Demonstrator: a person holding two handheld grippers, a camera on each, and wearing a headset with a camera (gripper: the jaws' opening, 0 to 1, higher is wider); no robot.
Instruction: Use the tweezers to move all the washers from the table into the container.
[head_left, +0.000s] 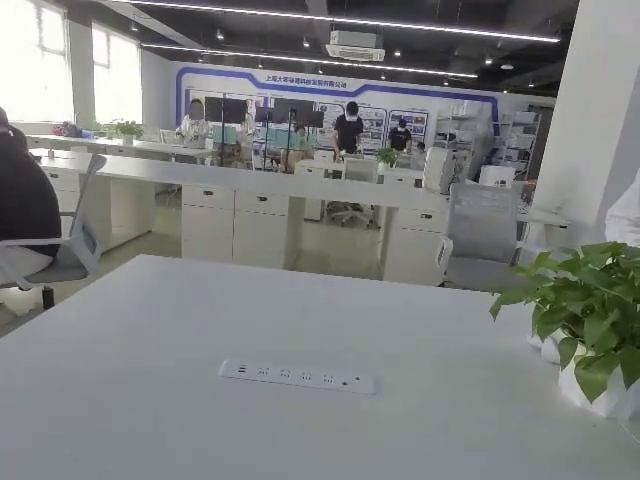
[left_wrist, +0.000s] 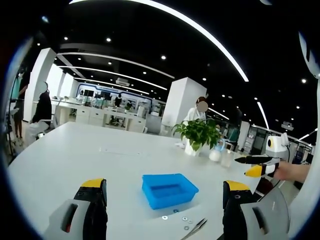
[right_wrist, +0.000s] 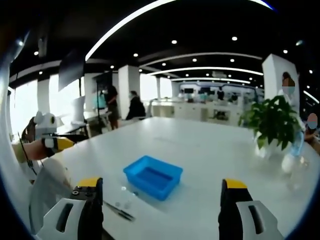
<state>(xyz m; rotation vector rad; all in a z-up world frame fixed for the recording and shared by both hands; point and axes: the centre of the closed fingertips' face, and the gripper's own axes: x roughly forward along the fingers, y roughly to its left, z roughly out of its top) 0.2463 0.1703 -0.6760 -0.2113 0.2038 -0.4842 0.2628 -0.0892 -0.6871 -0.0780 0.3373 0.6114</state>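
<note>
**Left gripper** (left_wrist: 164, 186) is hovering low over the white table (left_wrist: 75, 160), its jaws standing wide apart and gripping nothing. Ahead of it, the blue container (left_wrist: 169, 190) is sitting on the table, appearing empty. The washers (left_wrist: 176, 216) are lying loose just in front of its near wall, with the tweezers (left_wrist: 196, 227) resting beside them to the right. The right gripper (right_wrist: 162, 185) is likewise waiting with jaws parted. Judged step: taking up the tweezers. Gripping them mid-length, across both arms, should let jaw closure pinch the tips.
</note>
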